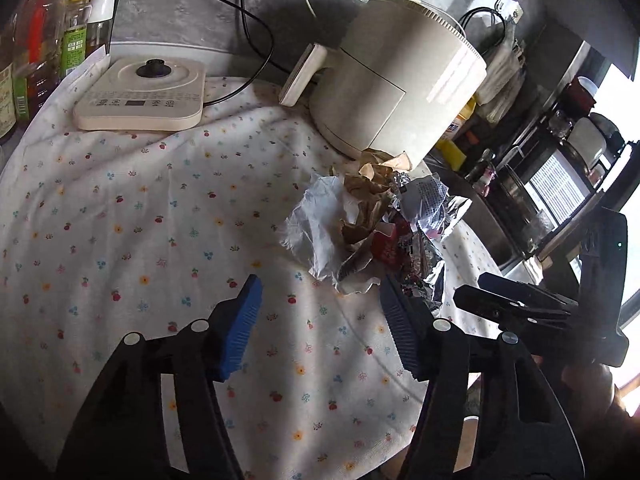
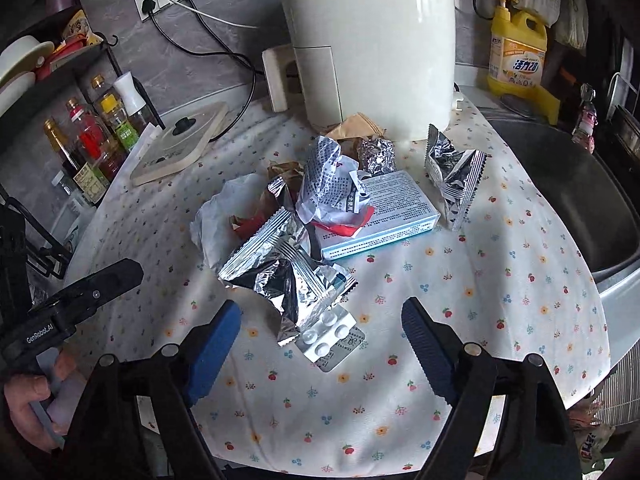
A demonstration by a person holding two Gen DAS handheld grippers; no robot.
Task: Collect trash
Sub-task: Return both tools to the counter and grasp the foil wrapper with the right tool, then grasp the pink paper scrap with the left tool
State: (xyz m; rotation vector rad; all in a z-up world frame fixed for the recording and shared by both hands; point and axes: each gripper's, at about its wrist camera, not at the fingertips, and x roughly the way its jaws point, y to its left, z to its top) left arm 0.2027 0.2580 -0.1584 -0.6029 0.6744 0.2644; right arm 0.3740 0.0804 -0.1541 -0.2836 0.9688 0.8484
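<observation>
On a counter under a flowered cloth [image 2: 460, 292], beside a dark sink [image 2: 560, 196]: tall cream appliance [image 2: 368, 40] at the back, flat cream base [image 2: 180, 144] with a black knob to its left, bottles [image 2: 92, 140] beyond that, yellow soap jug [image 2: 518, 56] to the right. Heaped in front of the appliance, a pile of trash: white-and-blue box [image 2: 384, 216], crumpled printed leaflet [image 2: 328, 180], silver wrapper [image 2: 280, 272] nearest the camera, second silver wrapper [image 2: 454, 176] standing apart to the right, white tissue [image 1: 316, 224] and brown paper [image 1: 364, 204] on the left side, foil ball [image 2: 376, 152] against the appliance, pill strip [image 2: 328, 340] lying flat at the pile's near edge. Right gripper [image 2: 320, 344] low over the cloth, blue fingers [image 2: 212, 356] spread wide either side of the pill strip, not touching it. Left gripper [image 1: 320, 324] half spread, nothing between its fingers, pile's edge just ahead.
</observation>
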